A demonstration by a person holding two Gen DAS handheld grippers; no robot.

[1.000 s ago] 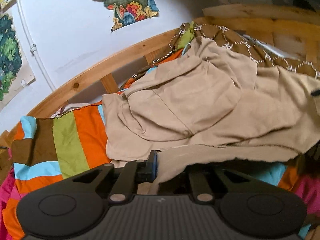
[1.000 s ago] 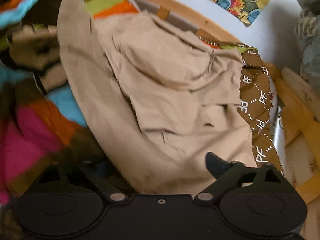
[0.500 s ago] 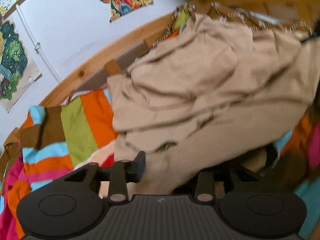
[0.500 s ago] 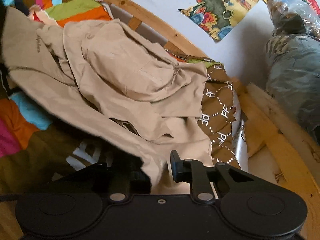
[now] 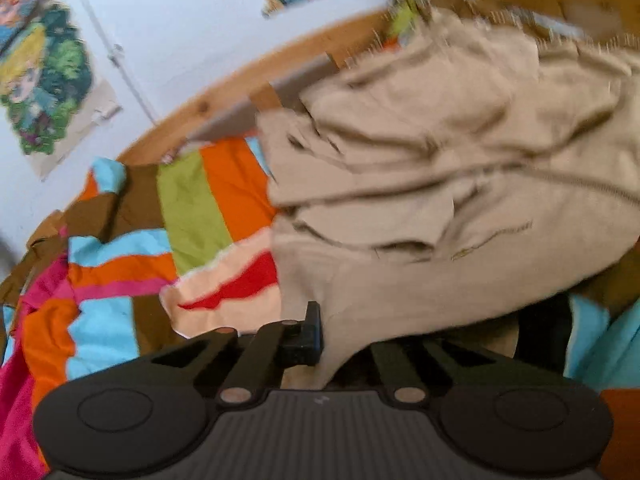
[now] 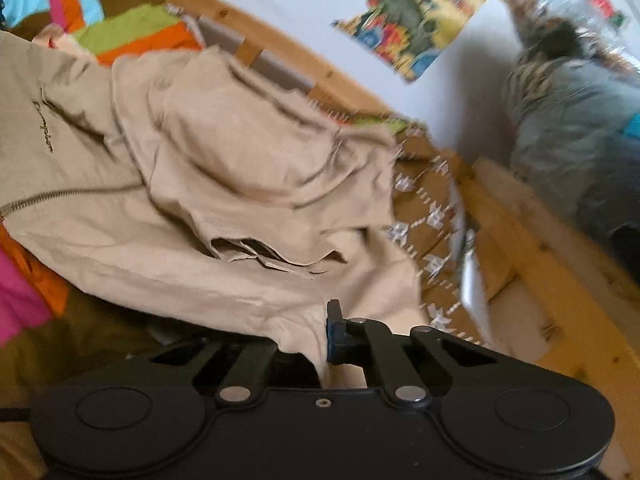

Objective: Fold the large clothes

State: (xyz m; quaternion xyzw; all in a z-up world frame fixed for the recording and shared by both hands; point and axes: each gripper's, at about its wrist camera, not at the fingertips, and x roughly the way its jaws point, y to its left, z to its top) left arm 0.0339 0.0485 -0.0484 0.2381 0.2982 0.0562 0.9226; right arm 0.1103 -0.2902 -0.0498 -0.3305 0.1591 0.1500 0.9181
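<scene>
A large beige zip-up jacket [image 5: 452, 184] lies crumpled on a striped multicolour bedspread [image 5: 120, 248]. My left gripper [image 5: 328, 336] is shut on the jacket's near hem, with cloth draped over its right finger. In the right wrist view the same jacket [image 6: 224, 168] spreads out with its zip and chest lettering at the left. My right gripper [image 6: 316, 340] is shut on another part of the hem, and the cloth hides its left finger. The hem stretches between the two grippers and is lifted a little off the bed.
A curved wooden bed frame [image 5: 224, 96] runs behind the jacket, against a white wall with colourful posters [image 6: 416, 20]. A brown patterned cloth [image 6: 432, 216] lies at the jacket's far right. Bagged bundles [image 6: 572, 128] are stacked beyond the wooden frame [image 6: 560, 256].
Both grippers have pulled the jacket's hem toward me and spread it wider. The zip and chest lettering have come into sight, and more bedspread shows at the left.
</scene>
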